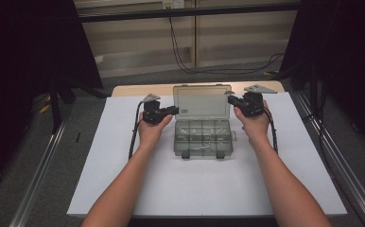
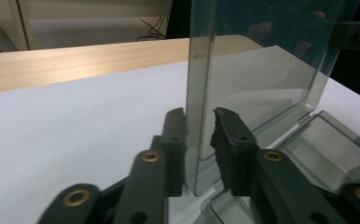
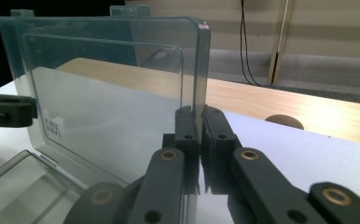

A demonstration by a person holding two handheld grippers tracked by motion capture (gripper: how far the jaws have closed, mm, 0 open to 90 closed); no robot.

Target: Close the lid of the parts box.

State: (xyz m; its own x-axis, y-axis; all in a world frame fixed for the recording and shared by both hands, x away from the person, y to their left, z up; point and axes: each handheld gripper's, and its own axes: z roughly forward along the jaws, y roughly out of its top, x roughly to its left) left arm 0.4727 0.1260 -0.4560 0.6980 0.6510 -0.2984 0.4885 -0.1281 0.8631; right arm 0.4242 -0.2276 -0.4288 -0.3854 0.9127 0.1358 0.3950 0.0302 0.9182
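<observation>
A clear plastic compartment box (image 1: 203, 137) sits on a white sheet (image 1: 124, 179) that covers most of a wooden table (image 1: 138, 89), near the table's far edge and midway between its left and right edges. The box's lid (image 1: 202, 101) stands upright, hinged along the far side of the tray. The tray is divided into small compartments; a small metal part (image 1: 200, 147) lies in one of the front compartments, its kind too small to tell.

Left gripper (image 1: 173, 110): held in the person's left hand (image 1: 151, 128) at the lid's left edge. In the left gripper view the two black jaws (image 2: 199, 140) straddle that edge; one pad lies against the lid and the other stands slightly off it, so the jaws are narrowly parted and a firm grip cannot be confirmed.

Right gripper (image 1: 231, 100): held in the person's right hand (image 1: 252, 122) at the lid's right edge, near its upper corner. In the right gripper view the jaws (image 3: 200, 123) are pressed together on the lid's edge (image 3: 201, 70), clamping it.

Both forearms enter from the near edge of the table. A black cable (image 1: 134, 135) trails from the left gripper across the sheet.
</observation>
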